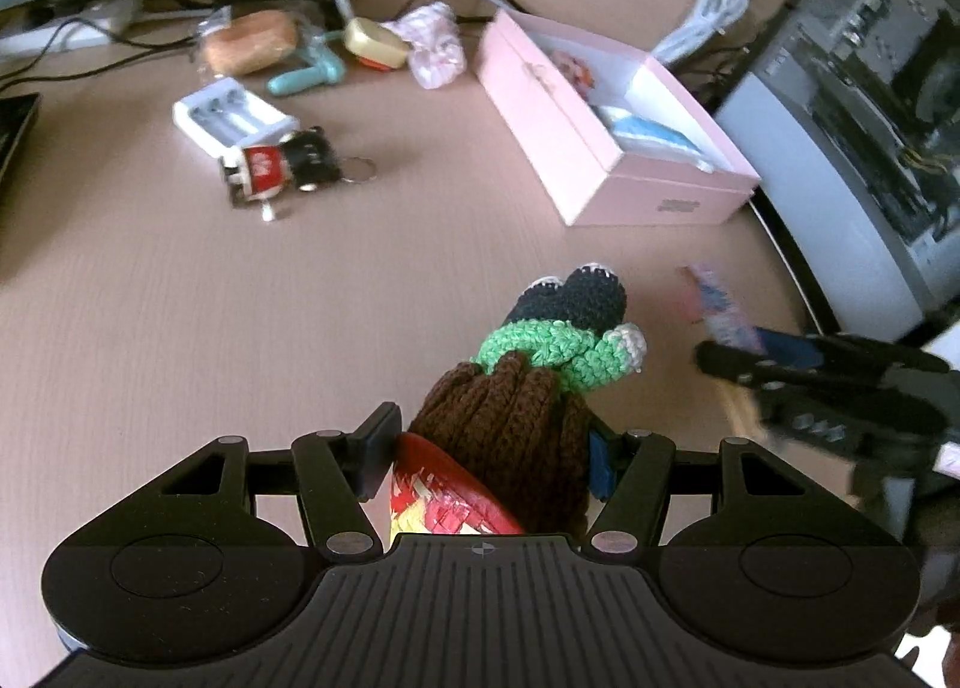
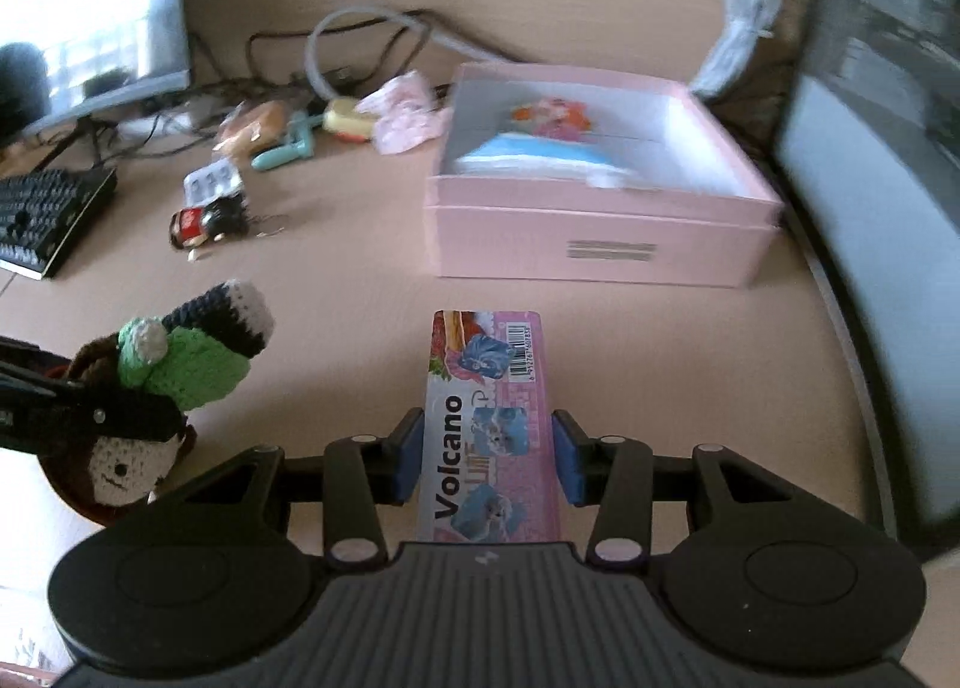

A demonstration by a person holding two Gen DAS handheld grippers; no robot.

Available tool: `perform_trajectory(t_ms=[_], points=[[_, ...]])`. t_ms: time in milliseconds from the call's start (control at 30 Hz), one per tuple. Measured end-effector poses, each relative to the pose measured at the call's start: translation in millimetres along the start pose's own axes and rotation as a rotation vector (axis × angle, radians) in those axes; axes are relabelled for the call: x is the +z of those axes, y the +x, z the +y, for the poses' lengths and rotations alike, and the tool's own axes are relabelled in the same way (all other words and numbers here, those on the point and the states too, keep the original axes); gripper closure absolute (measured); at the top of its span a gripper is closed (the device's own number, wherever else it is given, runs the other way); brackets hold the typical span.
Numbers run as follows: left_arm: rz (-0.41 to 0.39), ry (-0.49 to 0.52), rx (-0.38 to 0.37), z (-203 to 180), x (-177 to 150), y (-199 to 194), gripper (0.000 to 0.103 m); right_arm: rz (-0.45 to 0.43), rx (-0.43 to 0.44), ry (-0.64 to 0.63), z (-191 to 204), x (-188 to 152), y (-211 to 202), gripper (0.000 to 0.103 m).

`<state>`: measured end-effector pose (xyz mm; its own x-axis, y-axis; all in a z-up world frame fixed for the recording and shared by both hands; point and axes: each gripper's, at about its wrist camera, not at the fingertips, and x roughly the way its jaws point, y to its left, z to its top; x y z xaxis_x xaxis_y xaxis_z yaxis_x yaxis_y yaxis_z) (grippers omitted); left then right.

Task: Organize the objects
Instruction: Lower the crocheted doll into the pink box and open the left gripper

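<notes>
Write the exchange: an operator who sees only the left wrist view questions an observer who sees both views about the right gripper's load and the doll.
Operator: What does the right gripper hold?
Observer: A pink packet printed "Volcano", clamped between its blue pads.
Operator: Does the doll in my left gripper have a face?
Observer: Yes, a pale face with a dark eye, below its green part.

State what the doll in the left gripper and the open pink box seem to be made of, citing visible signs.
Doll: crocheted yarn, matte; looped stitches show in brown, green and black. Pink box: probably cardboard, smooth matte; thin straight walls, crisp corners, printed label.
</notes>
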<state>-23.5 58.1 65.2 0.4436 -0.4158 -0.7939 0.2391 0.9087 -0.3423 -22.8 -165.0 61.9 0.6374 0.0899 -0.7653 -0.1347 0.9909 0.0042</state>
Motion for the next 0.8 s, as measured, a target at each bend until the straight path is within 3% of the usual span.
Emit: perform_trajectory(t_ms=[200,433,633,800], points=[[0.007,0.014,-0.058,-20,21,2,0.037,-0.059,-0.051,0.111,-37,-6,-42,0.06],[-0.097,0.061,-0.171,-72,108,-3,0.038,-0.146,-0.087,0.15,-53,-20,-75,0.06],[-0.114,-0.137,-0.167,-107,185,64,0.037,-0.175,-0.087,0.169,-63,-33,-74,0.06],[-0.094,-0.358,-0.143,-118,210,141,0.036,-0.161,-0.061,0.187,-67,-44,-66,0.06]])
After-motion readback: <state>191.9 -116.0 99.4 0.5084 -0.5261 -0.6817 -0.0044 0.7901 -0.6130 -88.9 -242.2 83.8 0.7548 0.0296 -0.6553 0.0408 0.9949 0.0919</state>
